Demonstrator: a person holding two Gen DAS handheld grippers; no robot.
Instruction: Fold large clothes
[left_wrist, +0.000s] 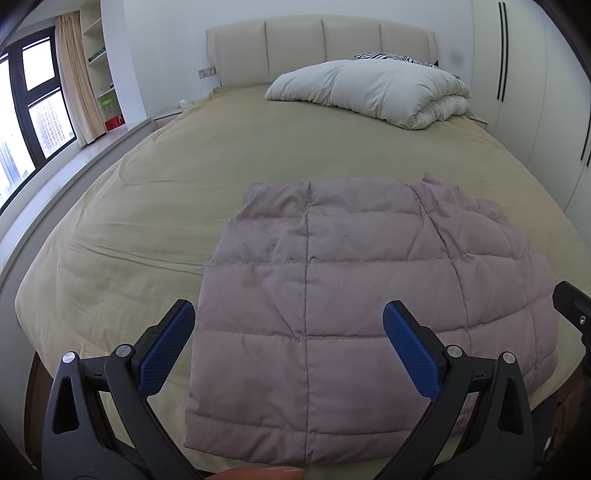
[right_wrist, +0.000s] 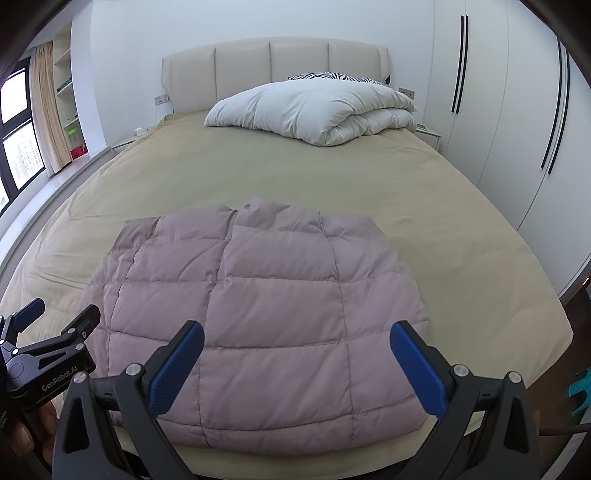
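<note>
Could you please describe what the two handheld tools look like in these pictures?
Both match: the left tool and right tool have matte black angular frames with triangular cut-outs, silver pivot bolts, and two fingers with textured blue pads. White "GenRobot.AI" lettering marks the left tool's body in the right wrist view. No cables or sleeves show.

Bedroom: tan-covered bed (right_wrist: 258, 173), cream padded headboard (right_wrist: 275, 70), white duvet (right_wrist: 317, 110) folded near it, window (left_wrist: 33, 107) left, white wardrobe (right_wrist: 509, 110) right.
</note>
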